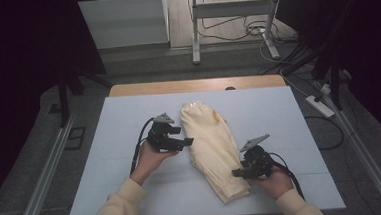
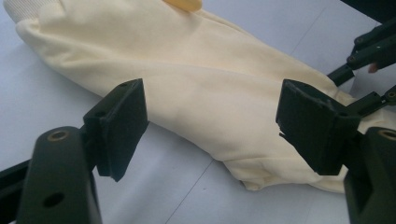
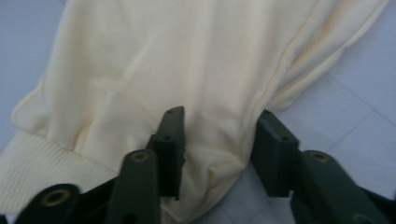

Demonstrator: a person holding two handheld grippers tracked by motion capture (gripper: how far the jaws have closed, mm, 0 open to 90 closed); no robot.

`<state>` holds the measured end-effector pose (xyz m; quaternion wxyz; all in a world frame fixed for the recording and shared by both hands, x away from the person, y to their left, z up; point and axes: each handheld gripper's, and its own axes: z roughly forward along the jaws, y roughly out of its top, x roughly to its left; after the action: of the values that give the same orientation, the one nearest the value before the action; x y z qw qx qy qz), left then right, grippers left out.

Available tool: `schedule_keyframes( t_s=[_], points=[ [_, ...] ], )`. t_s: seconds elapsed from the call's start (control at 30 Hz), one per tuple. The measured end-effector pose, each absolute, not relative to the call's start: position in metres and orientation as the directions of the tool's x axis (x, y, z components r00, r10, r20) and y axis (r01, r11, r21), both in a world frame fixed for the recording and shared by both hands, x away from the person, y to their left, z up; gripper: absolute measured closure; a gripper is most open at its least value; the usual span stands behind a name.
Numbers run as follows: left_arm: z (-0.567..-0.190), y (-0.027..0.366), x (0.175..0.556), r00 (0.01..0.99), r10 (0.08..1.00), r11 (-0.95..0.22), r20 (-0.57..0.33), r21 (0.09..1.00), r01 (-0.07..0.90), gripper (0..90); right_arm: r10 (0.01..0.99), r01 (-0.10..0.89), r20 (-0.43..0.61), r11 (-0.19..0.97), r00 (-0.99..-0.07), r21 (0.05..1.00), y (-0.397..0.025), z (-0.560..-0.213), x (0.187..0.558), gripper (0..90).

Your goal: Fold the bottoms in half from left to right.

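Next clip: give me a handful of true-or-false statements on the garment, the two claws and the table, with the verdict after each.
1. A pale yellow folded fabric garment lies on the white table top. True.
2. The left claw is clamped shut on the garment. False: in the left gripper view its jaws stand wide apart, with the cloth beyond them.
3. The right claw has its jaws on either side of a fold of the garment near the ribbed hem. True.
4. The garment is dark blue. False: it is pale yellow.
5. The right claw is near the garment's end closer to the person. True.
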<state>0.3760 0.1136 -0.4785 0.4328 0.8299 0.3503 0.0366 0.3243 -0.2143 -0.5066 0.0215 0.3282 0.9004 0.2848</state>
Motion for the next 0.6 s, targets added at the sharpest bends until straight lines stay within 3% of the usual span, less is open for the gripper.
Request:
schedule_keyframes(
  t_s=[0.2, 0.6],
  points=[
    [-0.478, 0.115, 0.377, 0.751, 0.613, -0.375, -0.246, 0.746, 0.551, 24.4, 0.581, 0.584, 0.194, 0.618, -0.790, 0.527, -0.213, -0.507, 0.324, 73.8],
    [-0.477, 0.117, 0.377, 0.749, 0.613, -0.363, -0.251, 0.752, 0.550, 24.4, 0.542, 0.561, 0.214, 0.628, -0.813, 0.540, -0.197, -0.508, 0.315, 75.6]
  ],
)
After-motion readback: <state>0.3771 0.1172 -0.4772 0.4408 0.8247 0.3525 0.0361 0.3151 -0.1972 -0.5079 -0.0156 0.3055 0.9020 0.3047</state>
